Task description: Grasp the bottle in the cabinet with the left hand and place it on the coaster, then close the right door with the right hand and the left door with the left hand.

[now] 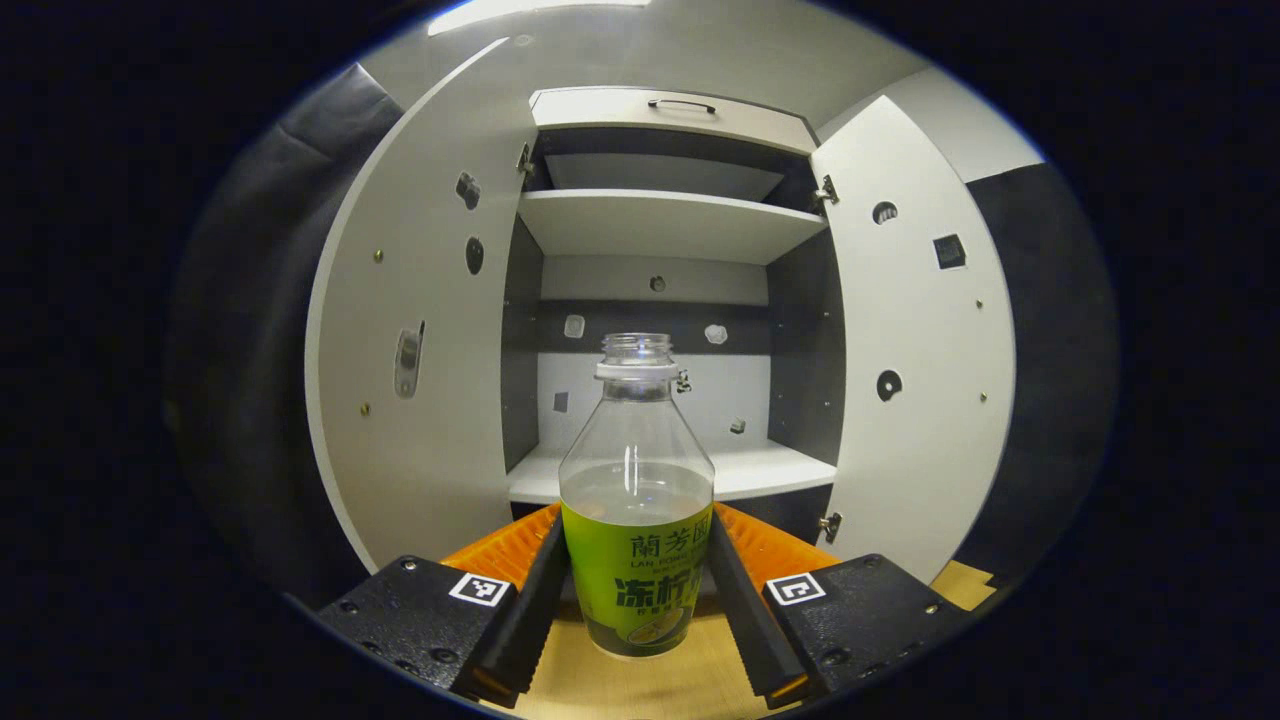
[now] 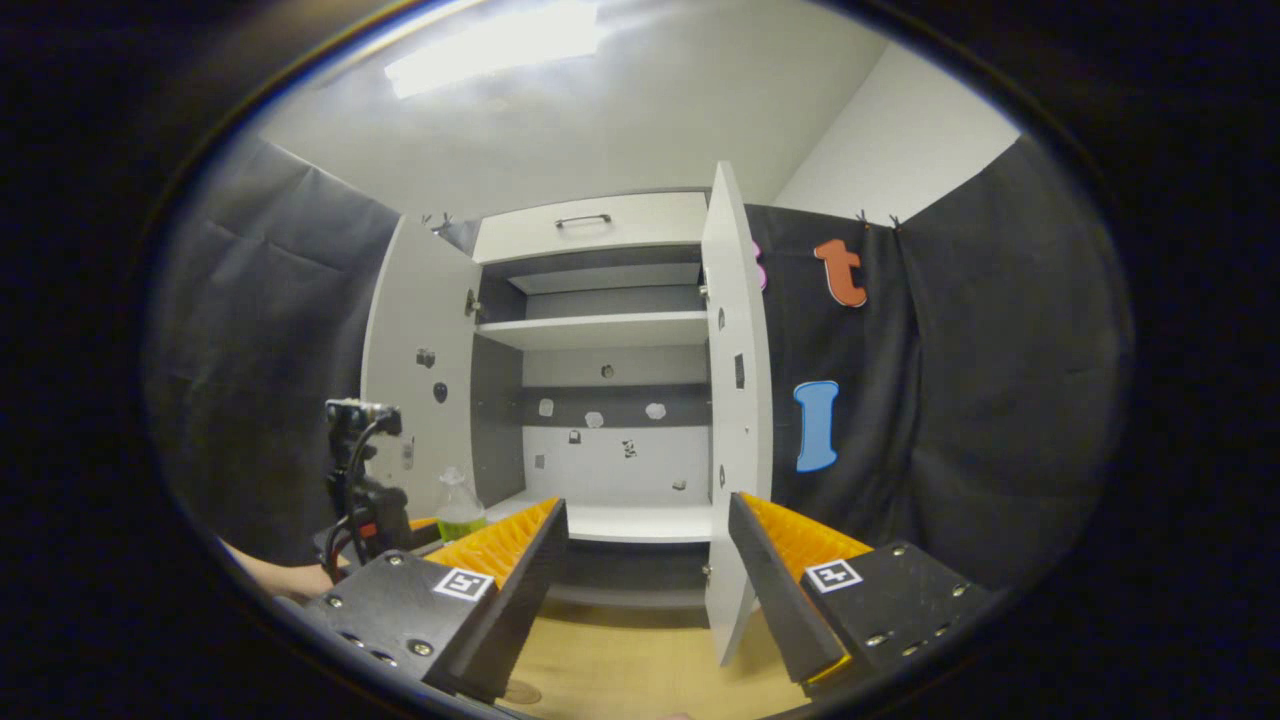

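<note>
Left tongs (image 1: 640,600) clamped on bottle (image 1: 637,500); right tongs (image 2: 645,580) wide apart.

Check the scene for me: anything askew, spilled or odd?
One oddity: the bottle between the left hand-held gripper fingers has no cap, with liquid inside. It stands upright and I see no spill. Both cabinet doors hang open, the right hand-held gripper open.
</note>
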`<state>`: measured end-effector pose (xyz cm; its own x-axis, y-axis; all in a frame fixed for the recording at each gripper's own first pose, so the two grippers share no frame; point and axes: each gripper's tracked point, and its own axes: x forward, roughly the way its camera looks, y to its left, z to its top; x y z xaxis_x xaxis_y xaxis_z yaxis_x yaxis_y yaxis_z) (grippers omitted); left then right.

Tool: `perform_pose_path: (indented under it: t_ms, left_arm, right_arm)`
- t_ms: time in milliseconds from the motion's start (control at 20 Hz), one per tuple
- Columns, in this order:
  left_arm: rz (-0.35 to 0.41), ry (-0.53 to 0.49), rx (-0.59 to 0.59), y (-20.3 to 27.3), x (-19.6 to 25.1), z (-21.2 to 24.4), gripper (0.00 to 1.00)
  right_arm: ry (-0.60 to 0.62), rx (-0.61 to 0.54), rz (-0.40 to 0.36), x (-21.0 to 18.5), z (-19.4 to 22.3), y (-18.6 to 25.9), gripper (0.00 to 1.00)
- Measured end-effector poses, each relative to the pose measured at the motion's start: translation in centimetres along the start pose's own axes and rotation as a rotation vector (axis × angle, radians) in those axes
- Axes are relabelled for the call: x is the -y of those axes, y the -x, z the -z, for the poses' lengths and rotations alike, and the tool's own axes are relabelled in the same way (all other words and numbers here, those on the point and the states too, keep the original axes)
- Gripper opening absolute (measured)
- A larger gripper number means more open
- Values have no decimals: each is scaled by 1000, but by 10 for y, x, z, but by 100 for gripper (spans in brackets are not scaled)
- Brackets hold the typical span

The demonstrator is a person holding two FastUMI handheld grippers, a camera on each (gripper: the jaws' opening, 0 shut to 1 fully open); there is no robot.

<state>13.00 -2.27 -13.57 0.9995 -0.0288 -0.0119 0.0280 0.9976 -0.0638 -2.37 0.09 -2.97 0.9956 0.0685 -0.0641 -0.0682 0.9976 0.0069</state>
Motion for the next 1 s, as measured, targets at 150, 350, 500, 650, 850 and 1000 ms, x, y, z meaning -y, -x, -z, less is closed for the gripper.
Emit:
perform_pose_path:
  t_ms: [150, 350, 500, 650, 850, 1000]
  left_arm:
    - [15, 21, -63, 14, 8, 46, 78]
    - [24, 9, -109, 33, 5, 114, 79]
    - [74, 0, -152, 53, 6, 172, 79]
    - [93, -21, -198, 67, -1, 212, 79]
    - [111, -19, -265, 80, -3, 251, 79]
    - [130, 4, -276, 80, 3, 261, 79]
  right_arm:
    - [28, -16, 3, -4, 8, -8, 98]
    - [12, -45, -12, -21, 24, -17, 98]
    - [16, -76, -34, -37, 40, -24, 97]
    - [32, -117, -39, -50, 57, -32, 98]
    - [-12, -124, -77, -73, 67, -43, 98]
    - [-35, -150, -75, -79, 80, -54, 98]
